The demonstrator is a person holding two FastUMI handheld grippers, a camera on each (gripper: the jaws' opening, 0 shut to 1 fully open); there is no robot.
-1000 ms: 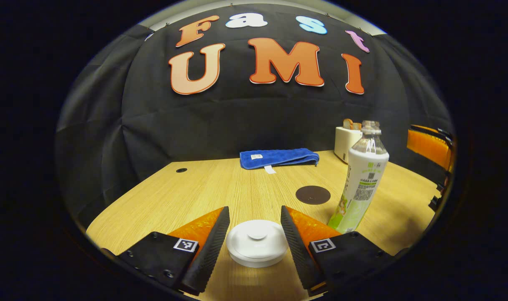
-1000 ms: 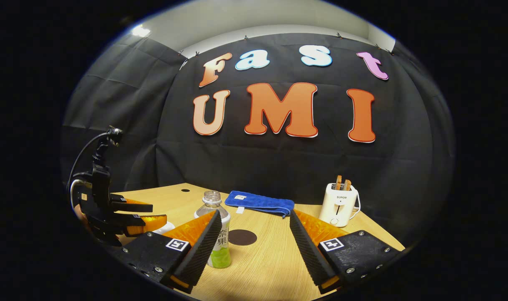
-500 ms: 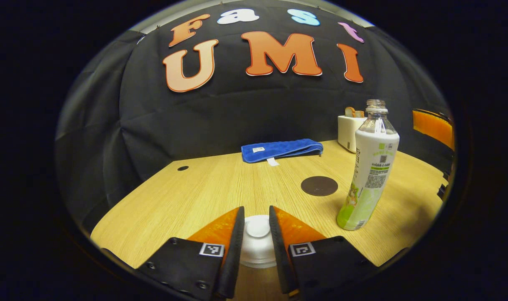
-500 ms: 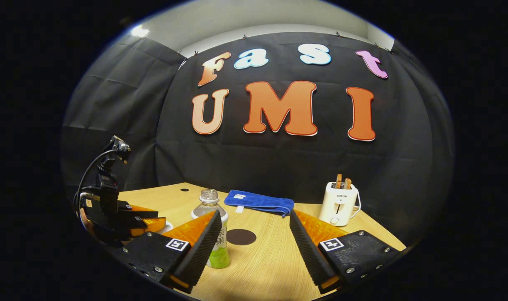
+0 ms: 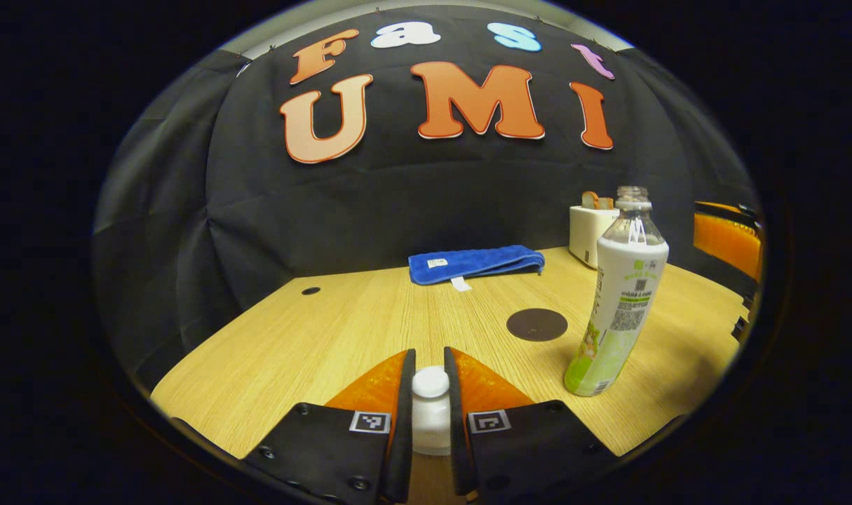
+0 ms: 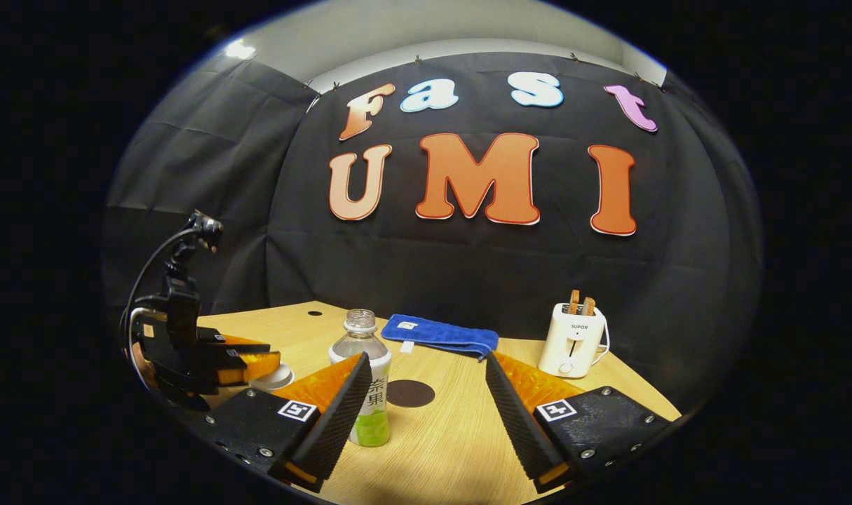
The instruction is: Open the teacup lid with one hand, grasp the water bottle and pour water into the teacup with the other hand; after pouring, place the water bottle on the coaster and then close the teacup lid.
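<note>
Left of the water bottle (image 5: 618,301), left gripper (image 5: 430,382) clamped on the knob of the white teacup lid (image 5: 430,410), both fingers pressed against its sides, low at the near edge of the wooden table (image 5: 313,337). Seen from the right gripper view, same left gripper (image 6: 247,361) far left of the bottle, fingers together over the lid's white rim (image 6: 275,379); whether the lid rests on the cup or hangs above it cannot be told.

Water bottle (image 6: 366,389) upright and uncapped on the table, partly behind one finger of the right gripper (image 6: 426,393). Just right of and behind the bottle, dark round coaster (image 6: 409,393) lying bare, apart from the bottle. Behind the bottle near the wall, folded blue towel (image 6: 440,335).

Right gripper spread wide, fingers well apart, nothing between them, hovering in front of the bottle without touching it. Well right of the bottle, white toaster (image 6: 573,340) with two slices standing in it.
</note>
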